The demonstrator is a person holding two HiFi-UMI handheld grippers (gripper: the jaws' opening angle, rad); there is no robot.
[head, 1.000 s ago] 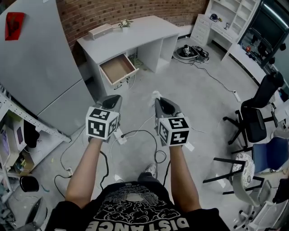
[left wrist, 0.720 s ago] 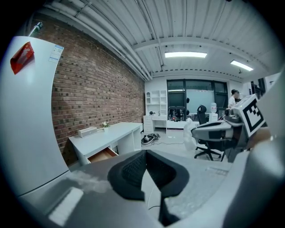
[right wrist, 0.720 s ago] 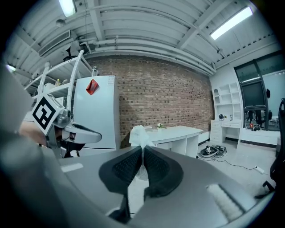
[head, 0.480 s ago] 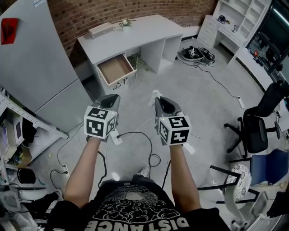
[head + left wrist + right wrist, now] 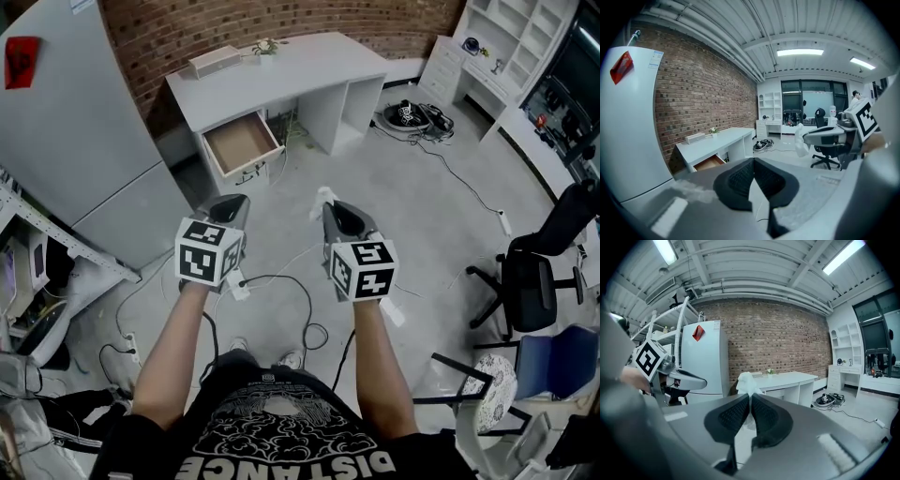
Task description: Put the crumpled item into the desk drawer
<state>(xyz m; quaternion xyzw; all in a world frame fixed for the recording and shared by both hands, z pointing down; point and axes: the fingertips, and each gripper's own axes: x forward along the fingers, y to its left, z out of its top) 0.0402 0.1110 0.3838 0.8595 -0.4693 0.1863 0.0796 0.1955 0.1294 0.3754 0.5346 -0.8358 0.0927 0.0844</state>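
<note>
Comparing this moment with the second before it, we start at the left, where our left gripper (image 5: 236,206) has kept its place in front of us, jaws closed tip to tip with nothing between them. Beyond it, on the far side of the floor (image 5: 403,216), the desk (image 5: 281,70) and its drawer (image 5: 242,143) sit almost where they did in the head view, the drawer pulled out with its brown bottom bare. What has shifted is the room around them: our shoes (image 5: 292,358) now show side by side near the loose cables (image 5: 281,281), and the office chair (image 5: 530,281) at the right has slid lower in the picture. We judge that we are stepping and turning to face the desk, so the carry is under way but the drawer is still well apart from both tools and nothing has been dropped in yet. To the right, our right gripper (image 5: 330,208) is pinched down on the crumpled item (image 5: 322,197), just as it was a second ago. That item is a small, pale, whitish wad, soft and creased like tissue or thin paper. Its bunched top pokes out past the jaw tips while a thinner part is squeezed between the pads (image 5: 733,416), and it looks light and easily squashed.
</note>
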